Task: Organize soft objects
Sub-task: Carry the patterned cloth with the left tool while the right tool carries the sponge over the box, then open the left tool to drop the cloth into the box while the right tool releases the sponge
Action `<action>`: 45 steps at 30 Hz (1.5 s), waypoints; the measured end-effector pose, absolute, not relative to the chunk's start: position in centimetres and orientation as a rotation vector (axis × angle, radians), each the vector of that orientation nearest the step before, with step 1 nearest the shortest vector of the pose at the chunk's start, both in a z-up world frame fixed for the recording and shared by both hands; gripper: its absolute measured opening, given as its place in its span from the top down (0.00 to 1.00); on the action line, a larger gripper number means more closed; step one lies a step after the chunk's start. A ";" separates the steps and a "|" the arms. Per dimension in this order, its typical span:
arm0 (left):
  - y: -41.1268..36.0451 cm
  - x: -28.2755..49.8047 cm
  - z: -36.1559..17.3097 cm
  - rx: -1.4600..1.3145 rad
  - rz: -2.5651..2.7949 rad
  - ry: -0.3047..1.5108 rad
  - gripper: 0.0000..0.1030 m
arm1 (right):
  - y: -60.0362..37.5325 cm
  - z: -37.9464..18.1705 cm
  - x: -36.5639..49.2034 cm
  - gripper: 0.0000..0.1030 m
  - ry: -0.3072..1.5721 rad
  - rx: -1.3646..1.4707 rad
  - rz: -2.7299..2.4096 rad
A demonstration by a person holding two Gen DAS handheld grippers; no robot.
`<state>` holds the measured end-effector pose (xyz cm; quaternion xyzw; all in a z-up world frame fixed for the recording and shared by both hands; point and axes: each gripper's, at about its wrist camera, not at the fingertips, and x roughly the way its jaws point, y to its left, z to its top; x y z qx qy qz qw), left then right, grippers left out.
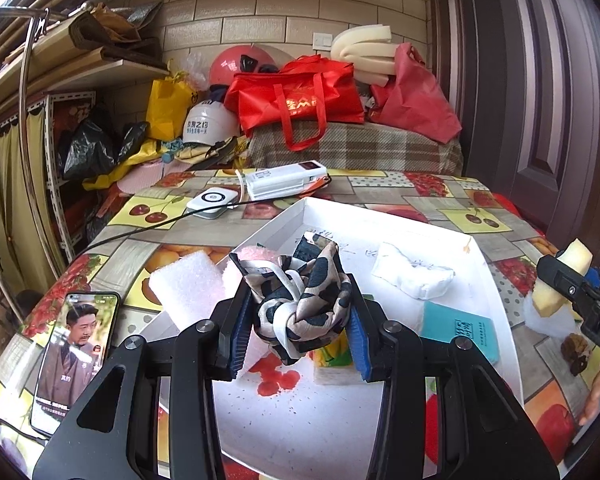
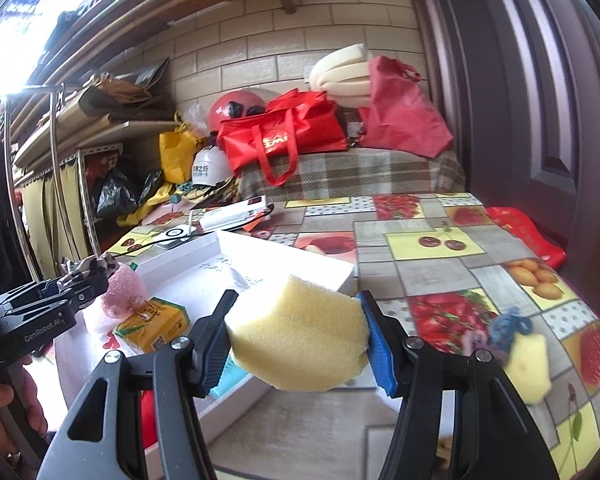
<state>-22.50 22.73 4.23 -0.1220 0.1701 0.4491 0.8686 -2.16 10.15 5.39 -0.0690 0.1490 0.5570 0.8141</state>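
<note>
Scarf (image 1: 300, 304) sits clamped in left tool (image 1: 298, 320), sponge (image 2: 298, 334) in right tool (image 2: 300, 340), over white box (image 1: 480, 280).

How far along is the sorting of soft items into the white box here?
Done: white pouch and teal packet lie in the white box. In hand: left gripper clamps the patterned scarf over the box; right gripper clamps the yellow sponge beside it. Left: another sponge on the tablecloth.
</note>
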 end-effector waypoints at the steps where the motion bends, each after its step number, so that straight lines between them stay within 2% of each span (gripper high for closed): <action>1: 23.1 -22.5 4.2 -0.264 0.942 0.362 0.60 | 10.4 5.4 -2.2 0.42 0.317 -0.152 1.192; 16: 26.0 -21.5 3.8 -0.291 0.956 0.421 0.60 | 16.1 5.1 -1.8 0.42 0.385 -0.205 1.211; 32: 27.5 -20.8 3.8 -0.291 0.970 0.444 0.59 | 19.8 4.9 -2.3 0.40 0.379 -0.273 1.206; 37: 27.5 -20.9 3.9 -0.266 0.991 0.430 0.51 | 19.9 4.9 -2.2 0.37 0.379 -0.268 1.200; 38: 27.6 -20.8 3.9 -0.264 0.992 0.431 0.49 | 19.9 4.9 -2.2 0.32 0.378 -0.270 1.200; 39: 27.7 -20.8 3.8 -0.264 0.994 0.432 0.42 | 19.9 5.0 -2.1 0.25 0.375 -0.271 1.200; 40: 27.7 -20.9 3.8 -0.264 0.996 0.432 0.35 | 19.9 5.0 -2.2 0.23 0.370 -0.272 1.197; 42: 27.6 -21.1 3.8 -0.267 1.005 0.425 0.30 | 19.8 5.1 -2.2 0.22 0.362 -0.272 1.191; 45: 27.2 -21.5 3.7 -0.268 1.015 0.414 0.27 | 19.8 5.1 -2.2 0.18 0.361 -0.272 1.189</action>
